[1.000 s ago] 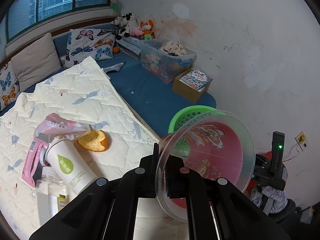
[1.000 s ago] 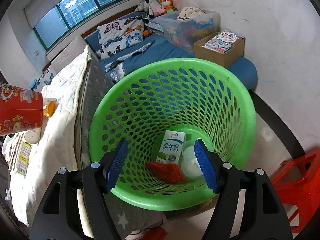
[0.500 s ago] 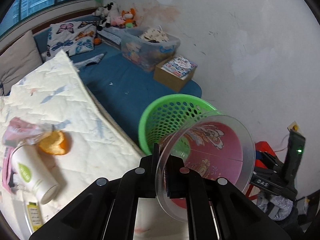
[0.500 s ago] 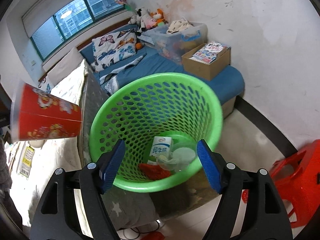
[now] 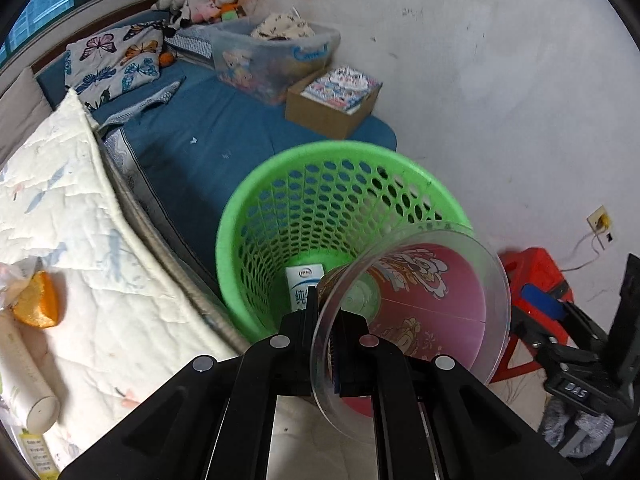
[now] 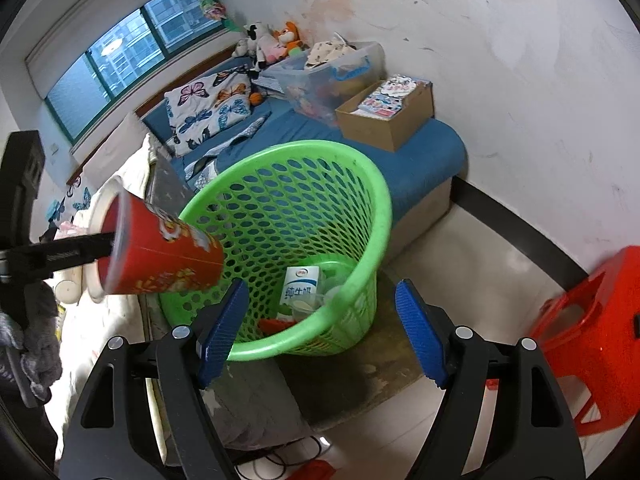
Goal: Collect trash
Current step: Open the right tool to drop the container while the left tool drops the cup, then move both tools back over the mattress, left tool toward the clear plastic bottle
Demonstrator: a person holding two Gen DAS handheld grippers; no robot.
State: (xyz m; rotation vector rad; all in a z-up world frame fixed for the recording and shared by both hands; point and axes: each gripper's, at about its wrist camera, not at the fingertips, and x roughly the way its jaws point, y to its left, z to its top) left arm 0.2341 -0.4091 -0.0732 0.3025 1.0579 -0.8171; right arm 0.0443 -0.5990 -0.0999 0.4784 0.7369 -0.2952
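My left gripper (image 5: 326, 344) is shut on the rim of a red printed plastic cup (image 5: 420, 316). It holds the cup on its side over the near rim of the green perforated basket (image 5: 320, 184). In the right wrist view the cup (image 6: 160, 252) hangs at the basket's left rim (image 6: 280, 152). A milk carton (image 6: 300, 290), a clear lid and a red scrap lie in the basket. My right gripper (image 6: 320, 336) is open and empty in front of the basket.
A quilted bed (image 5: 60, 220) at left holds an orange peel (image 5: 36, 300) and a white bottle (image 5: 24, 380). A red stool (image 6: 592, 344) stands right of the basket. A cardboard box (image 5: 332, 104) and a clear bin (image 5: 272, 60) sit on the blue mattress.
My left gripper has carried the cup from the bed to the right, to the basket's rim. My right gripper has drawn back from the basket and stayed open.
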